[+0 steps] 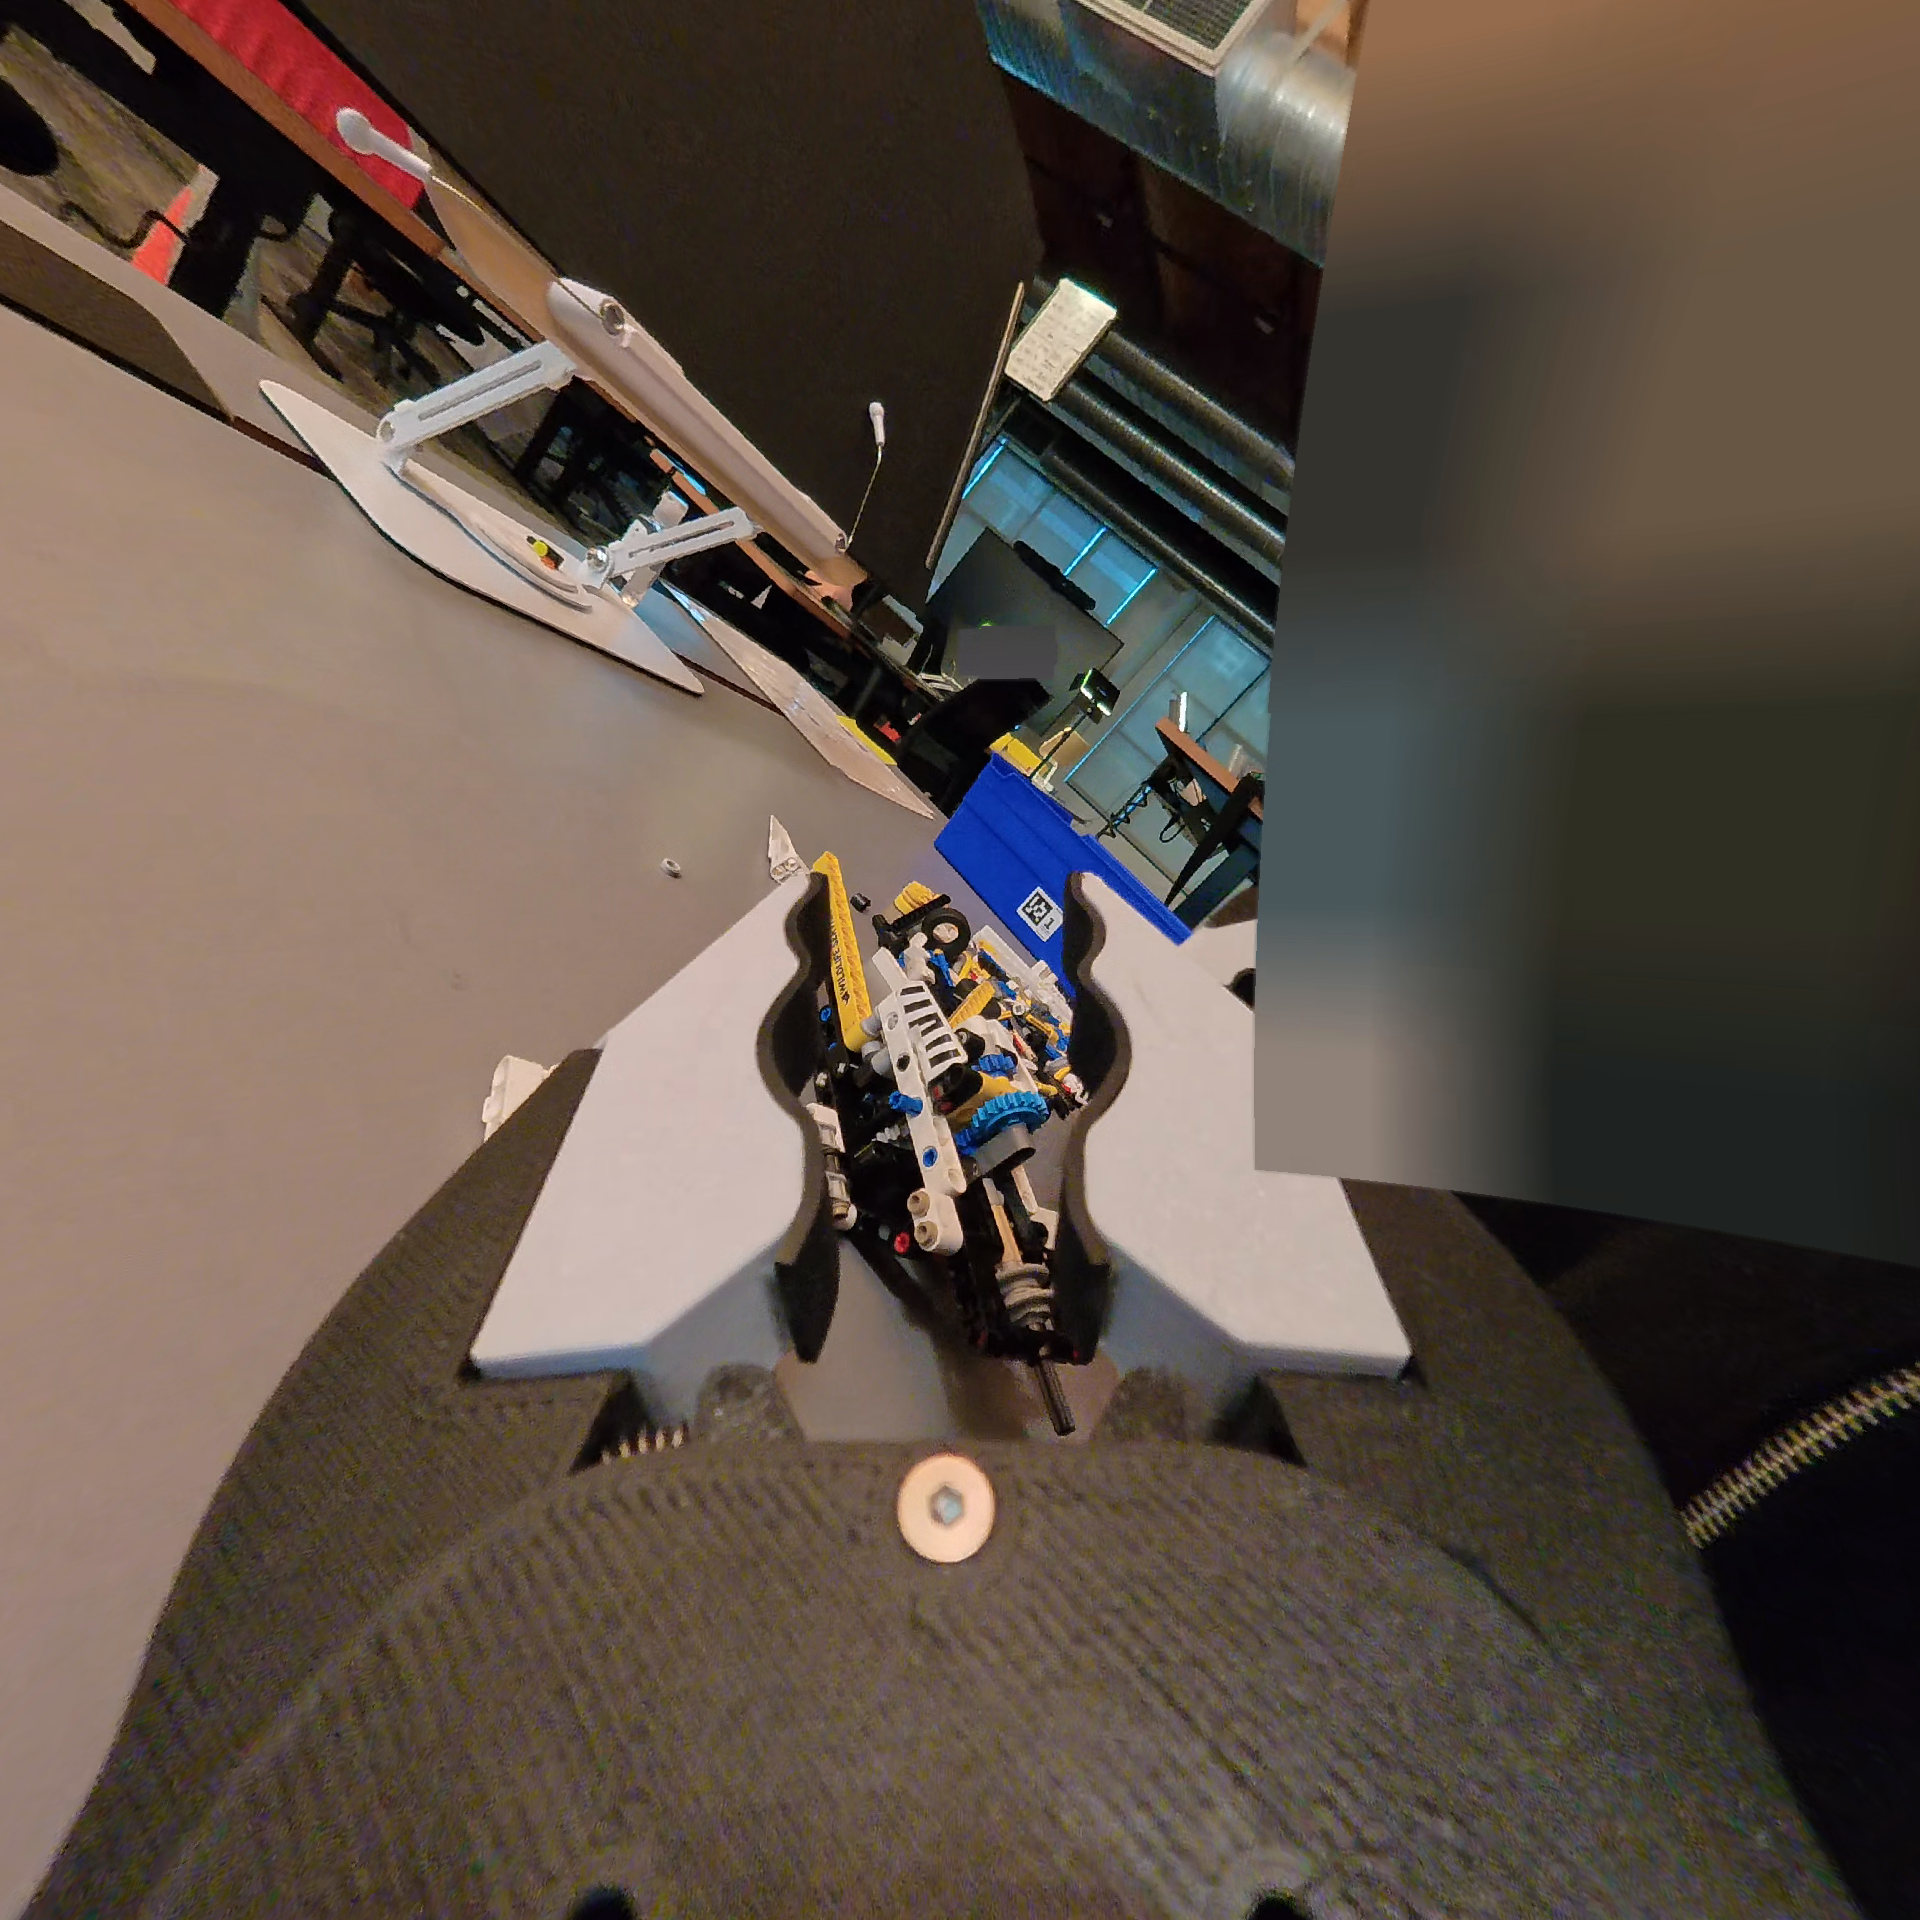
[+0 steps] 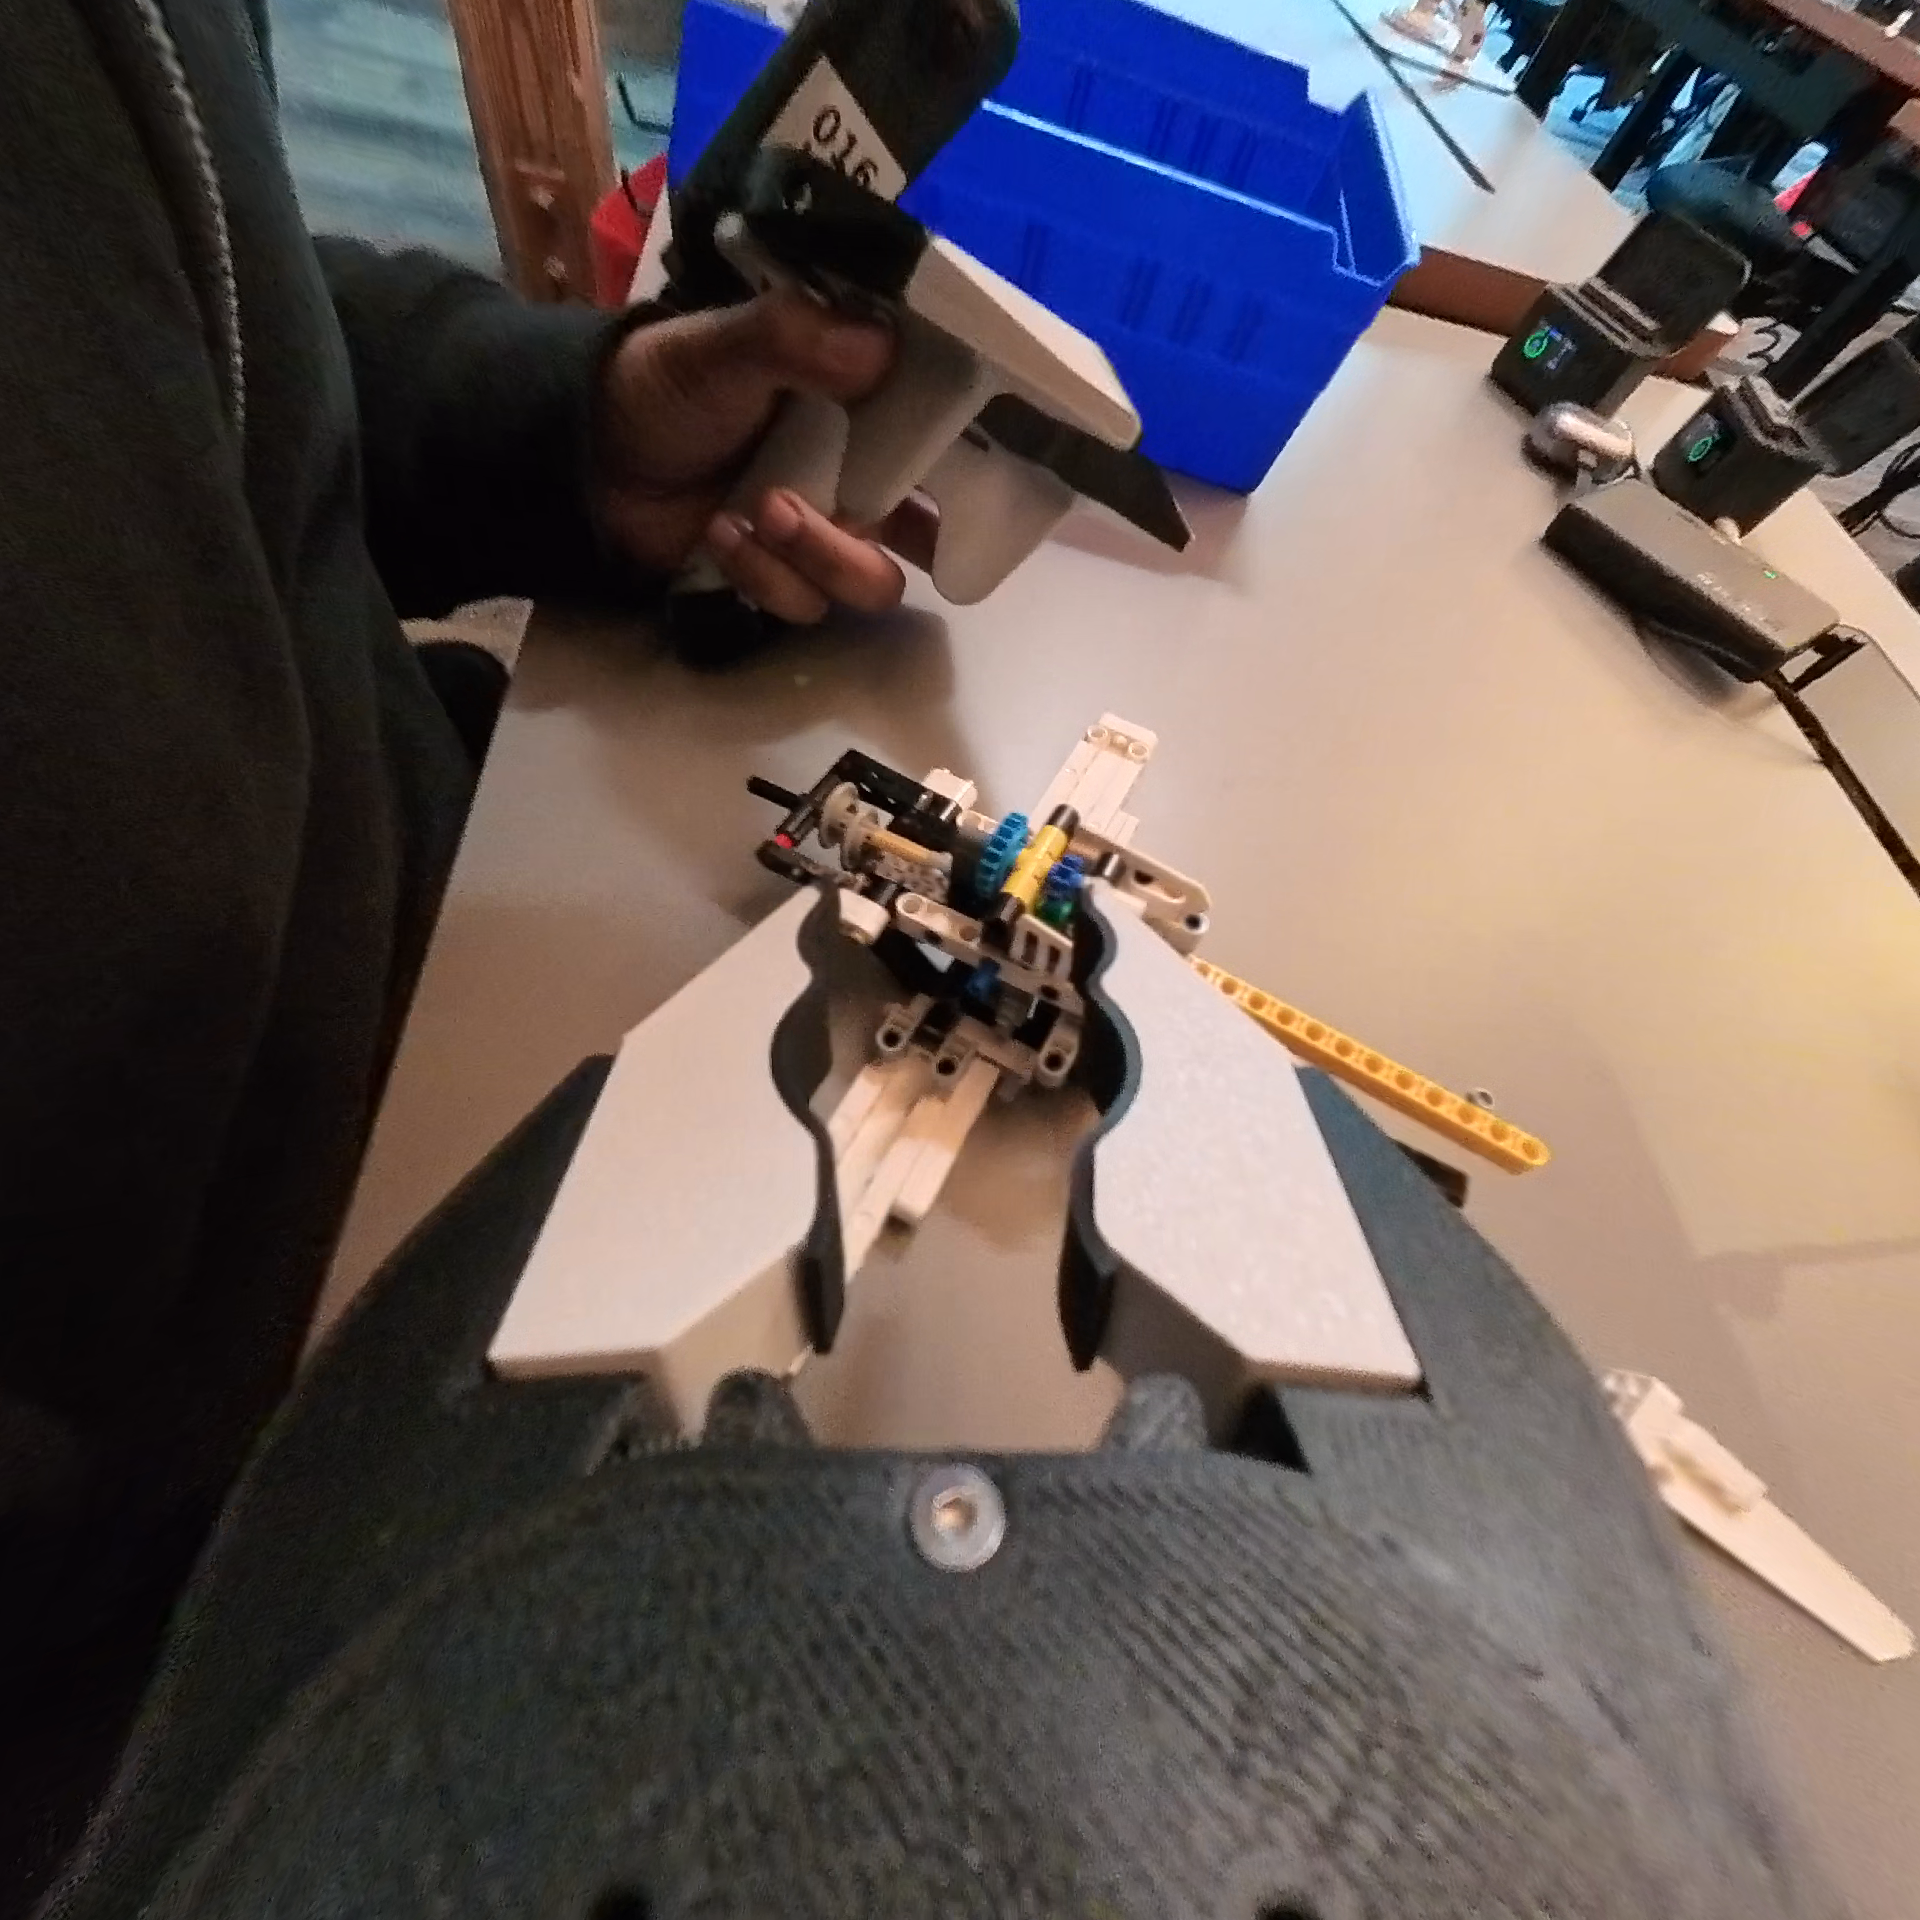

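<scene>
Brick model (image 2: 966,883) lying on grey table (image 2: 1351,779), framed by part-open right tongs (image 2: 951,914), grip impossible to judge, yellow beam (image 2: 1382,1070) just beside, left tongs (image 1: 940,894) raised in hand (image 2: 727,447), apart and bare, near blue bin (image 2: 1195,239).

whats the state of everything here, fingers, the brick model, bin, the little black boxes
left gripper: fingers apart, brick parts seen between them, grip unclear
right gripper: fingers apart around brick model, contact unclear
brick model: partly built, low over the table
yellow beam: loose, lying flat on the table
blue bin: upright, contents hidden
black boxes: on, green lights lit
</scene>
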